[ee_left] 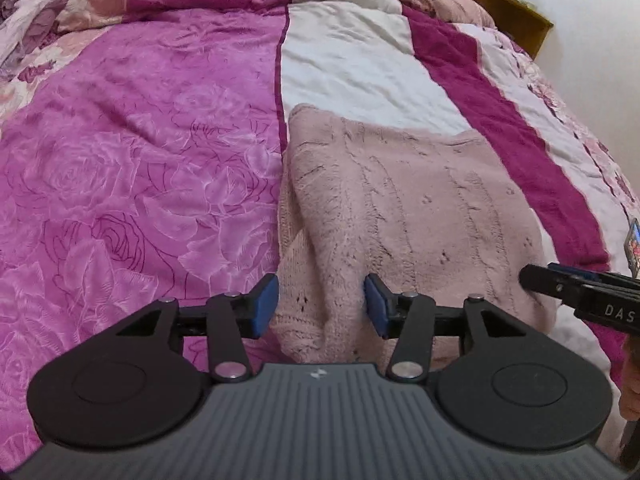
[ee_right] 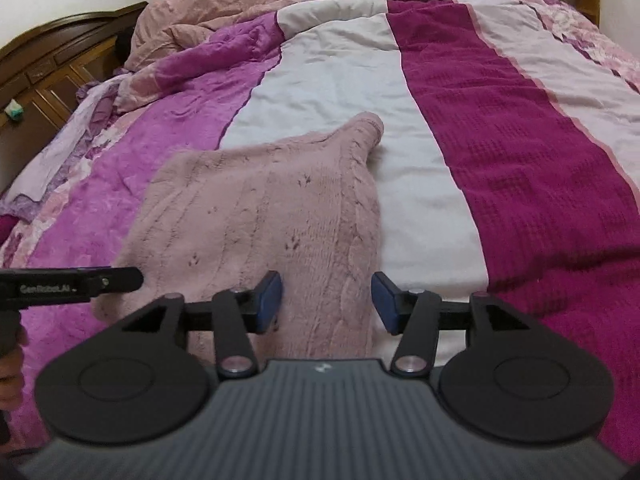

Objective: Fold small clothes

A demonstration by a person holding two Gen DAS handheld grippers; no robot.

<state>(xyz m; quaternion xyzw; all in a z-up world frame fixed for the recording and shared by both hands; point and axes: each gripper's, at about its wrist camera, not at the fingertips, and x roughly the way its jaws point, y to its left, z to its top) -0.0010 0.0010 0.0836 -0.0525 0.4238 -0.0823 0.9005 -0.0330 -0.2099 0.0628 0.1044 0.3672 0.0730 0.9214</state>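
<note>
At the far left the bed is covered by a quilt in rose-printed pink, then white, then deep magenta bands, with more bedding heaped at the head.

The left gripper hangs low over the near left corner of the sweater. Its jaws stand wide apart, with bunched knit lying between the blue pads but not pinched. This corner looks rumpled, one layer lapped over another.

The sweater, a pale pink cable knit, lies mostly on the white band near the foot of the bed, its left side just over the pink. It appears already doubled over once: the body reads as a compact slab with straight sides, and a sleeve or narrow end runs out toward the head of the bed.

The right gripper sits at the near right corner, also wide open and holding nothing, with the sweater's right border between its pads.

By my reading the fold is partly made. Both near corners are framed but not yet gripped. What seems left is to close on them, carry the near hem over toward the far end, and smooth the rumpled left side.
</note>
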